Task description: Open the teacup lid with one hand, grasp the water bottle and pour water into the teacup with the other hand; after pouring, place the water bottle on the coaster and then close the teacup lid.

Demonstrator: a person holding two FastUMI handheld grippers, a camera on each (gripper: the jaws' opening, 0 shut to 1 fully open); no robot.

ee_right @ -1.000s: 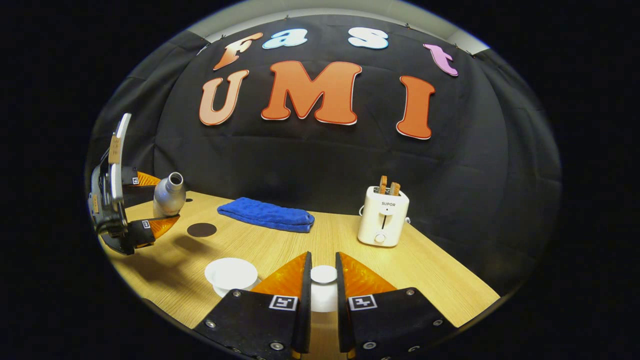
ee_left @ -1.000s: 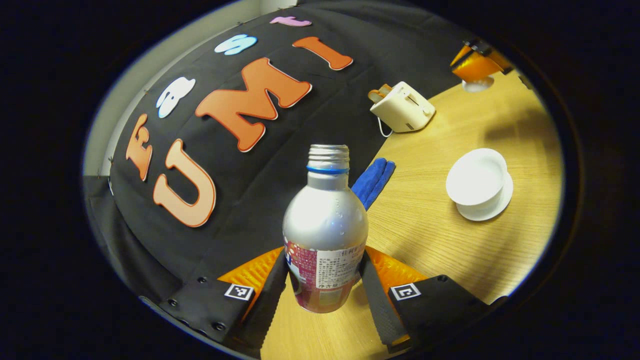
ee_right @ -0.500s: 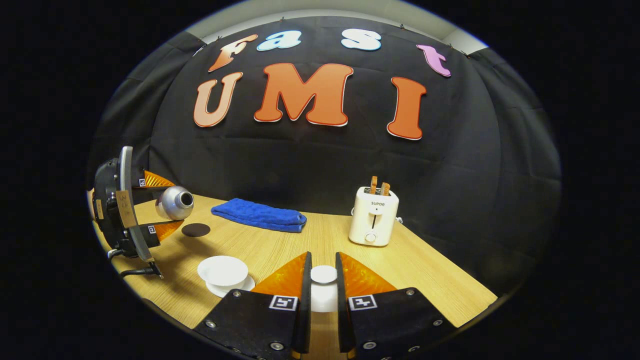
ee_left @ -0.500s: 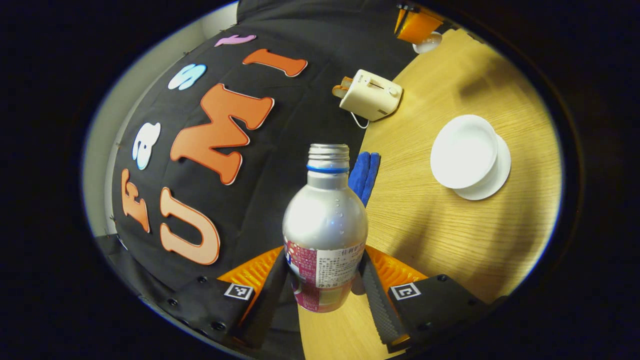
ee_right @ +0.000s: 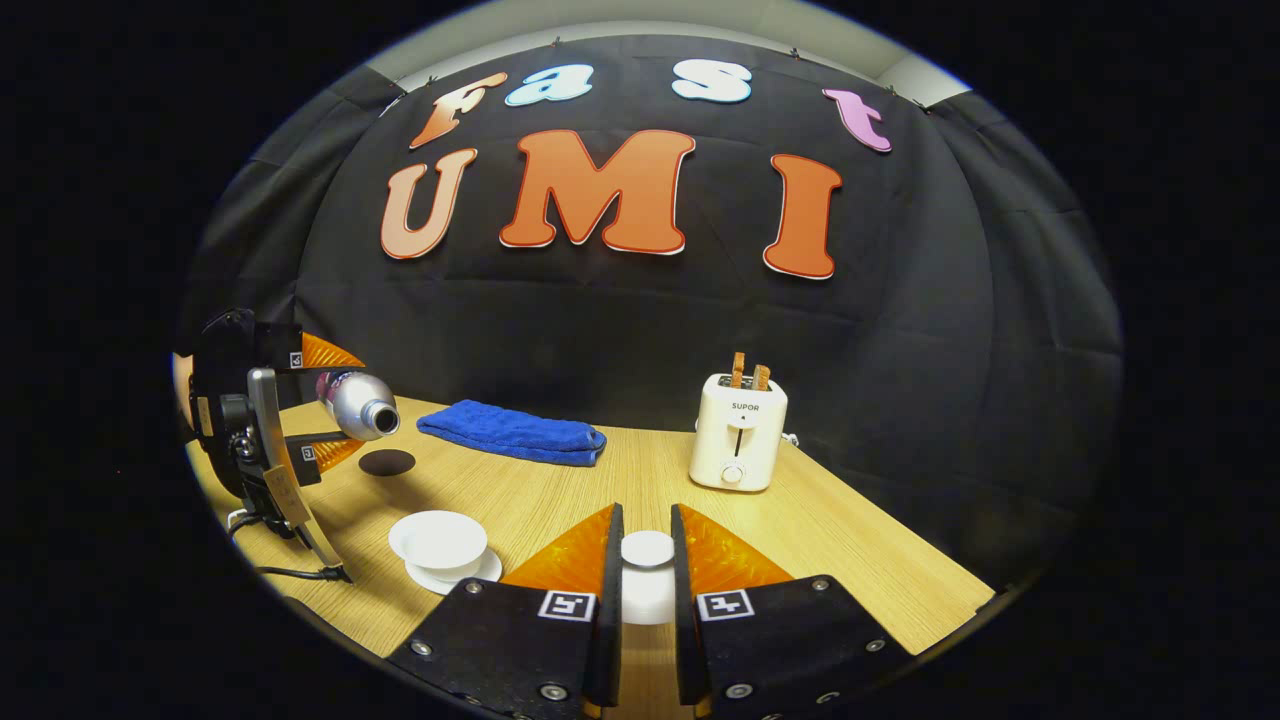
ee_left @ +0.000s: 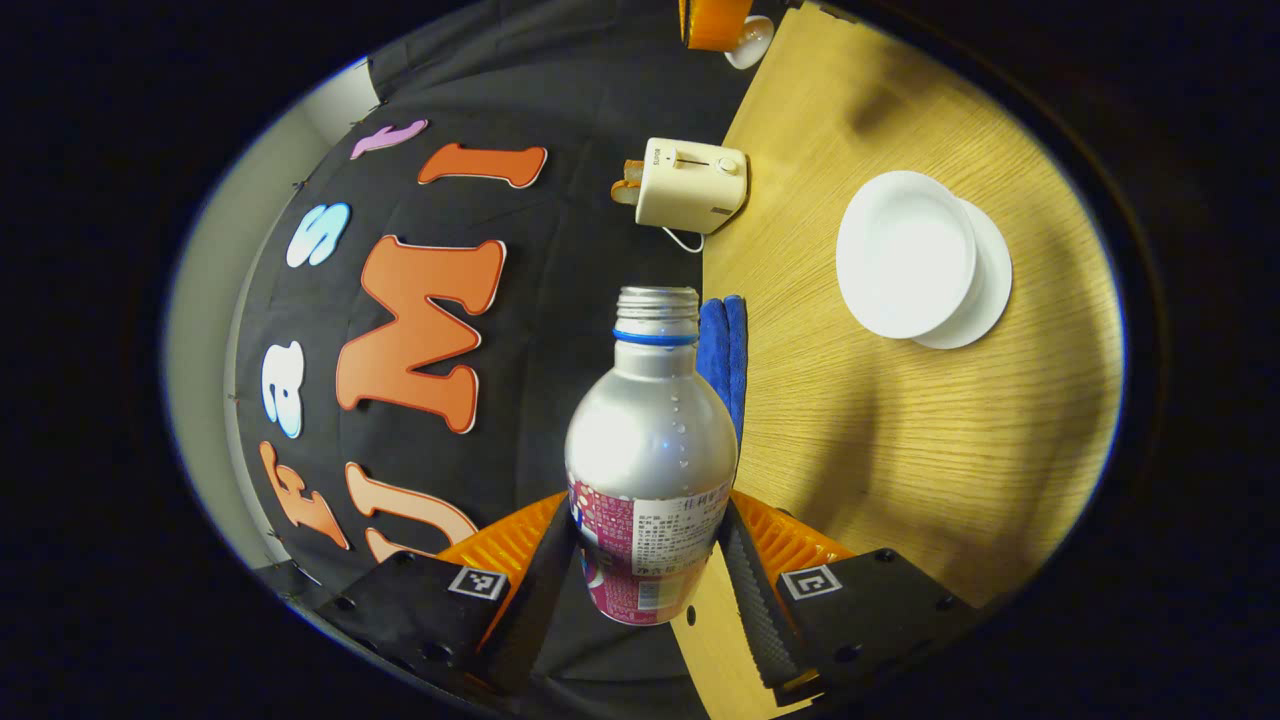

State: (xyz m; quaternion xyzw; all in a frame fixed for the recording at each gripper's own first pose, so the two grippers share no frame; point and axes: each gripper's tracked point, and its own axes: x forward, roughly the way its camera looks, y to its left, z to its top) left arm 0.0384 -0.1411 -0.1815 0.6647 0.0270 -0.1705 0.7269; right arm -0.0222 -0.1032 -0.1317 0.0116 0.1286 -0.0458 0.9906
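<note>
A silver water bottle (ee_left: 650, 470) with an open mouth and a blue neck ring is held in my left gripper (ee_left: 648, 522), which is shut on its labelled lower body. In the right gripper view the bottle (ee_right: 358, 405) lies almost level above the table, mouth pointing toward the open white teacup (ee_right: 440, 540) on its saucer. The teacup (ee_left: 905, 255) stands uncovered. My right gripper (ee_right: 646, 540) is shut on the white lid (ee_right: 647, 565), held off to the cup's right. A dark round coaster (ee_right: 386, 462) lies under the bottle.
A folded blue cloth (ee_right: 512, 432) lies at the back of the wooden table (ee_right: 850, 560). A white toaster (ee_right: 738, 432) with toast stands at the back right. The left gripper's cable trails near the table's left edge.
The left gripper has rolled over, tipping the bottle from slanted upward to nearly level, mouth toward the teacup. The right gripper keeps the lid almost still.
</note>
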